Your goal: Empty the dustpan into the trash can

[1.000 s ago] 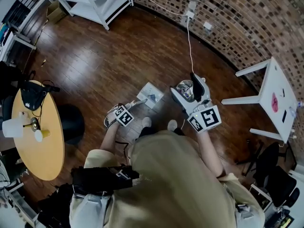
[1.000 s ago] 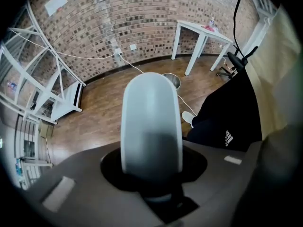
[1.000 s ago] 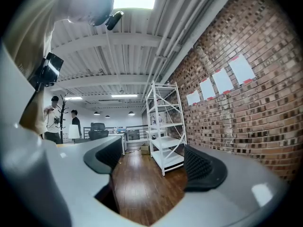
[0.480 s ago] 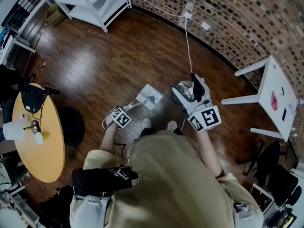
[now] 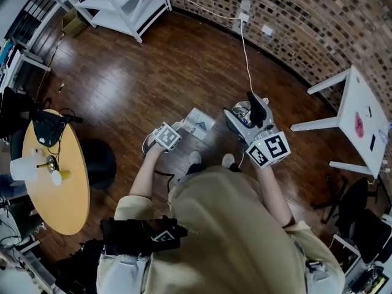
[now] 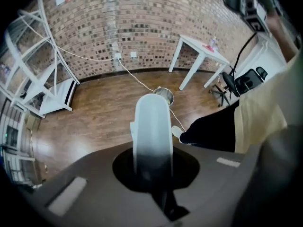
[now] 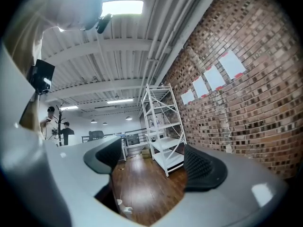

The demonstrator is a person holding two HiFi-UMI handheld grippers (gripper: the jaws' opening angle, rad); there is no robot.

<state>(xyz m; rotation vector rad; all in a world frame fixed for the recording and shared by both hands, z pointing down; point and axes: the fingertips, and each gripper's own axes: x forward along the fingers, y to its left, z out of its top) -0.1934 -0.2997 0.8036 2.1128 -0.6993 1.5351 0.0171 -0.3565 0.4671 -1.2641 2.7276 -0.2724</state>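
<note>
From the head view, the left gripper points steeply down at the dark wooden plank floor. The dustpan, a pale, flat, square-edged scoop, lies just past its jaws, towards the brick wall. The trash can, a small round can of shiny metal, stands on the floor just to the dustpan's right. Seen from above, it shows between the spread jaws of the right gripper, which is held level above it.

In the left gripper view, the jaws of the left gripper have just been closing and are clenched on the dustpan. Its smooth white handle, with a rounded end, rises straight out from between them. Beyond the handle's tip the trash can stands on the glossy floor, well apart from the jaws. A white cord runs from near it to the brick wall.

In the right gripper view, the jaws of the right gripper stand released, their dark, dimpled pads wide apart with only floor between them. Neither the dustpan nor the can shows here. Ahead stands a white wire shelf rack against the brick wall.
</note>
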